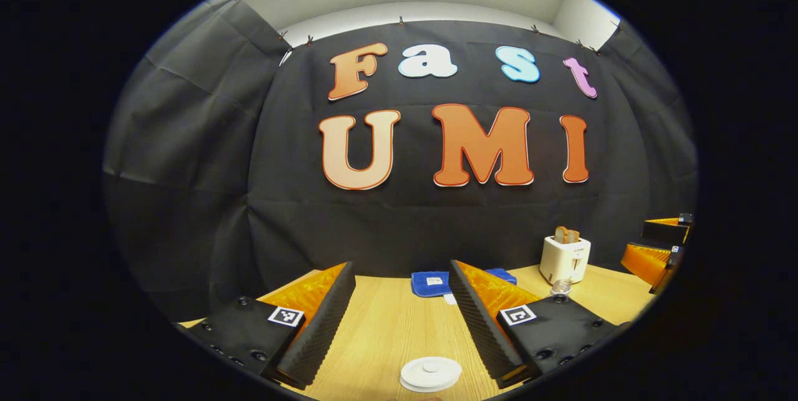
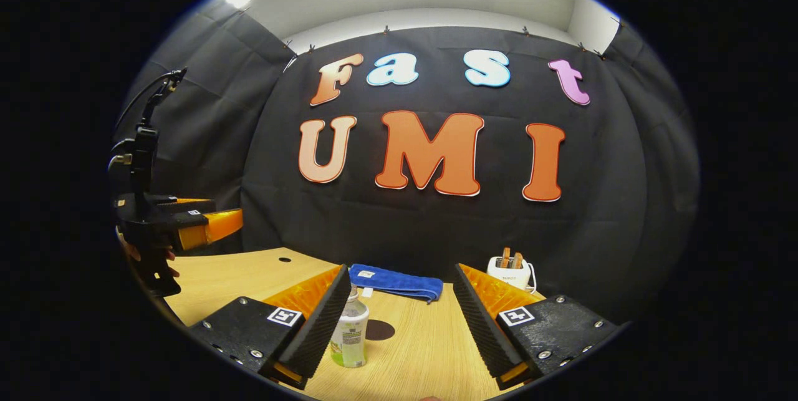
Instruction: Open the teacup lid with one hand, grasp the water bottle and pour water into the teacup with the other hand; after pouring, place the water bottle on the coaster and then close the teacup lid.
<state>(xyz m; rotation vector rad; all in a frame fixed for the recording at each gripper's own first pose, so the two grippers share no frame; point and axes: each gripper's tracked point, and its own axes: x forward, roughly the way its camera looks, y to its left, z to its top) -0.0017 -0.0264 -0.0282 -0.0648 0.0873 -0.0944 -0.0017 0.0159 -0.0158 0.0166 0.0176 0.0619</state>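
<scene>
The white teacup lid (image 1: 430,373), round with a small knob, lies low in the left gripper view, between the two fingers and nearer than their tips. My left gripper (image 1: 401,265) stands open above the table with nothing held. In the right gripper view a clear water bottle (image 2: 349,332) with a label stands upright right beside the left-hand finger. My right gripper (image 2: 401,269) is open and does not press on it. A dark round coaster (image 2: 379,329) lies just behind the bottle. The bottle's top (image 1: 561,287) peeks out past one finger.
A folded blue towel (image 2: 393,281) lies at the back of the wooden table (image 2: 249,276). A white toaster (image 2: 510,270) with toast stands at the back right. A hand holds the left gripper (image 2: 209,226) at the far left of the right gripper view.
</scene>
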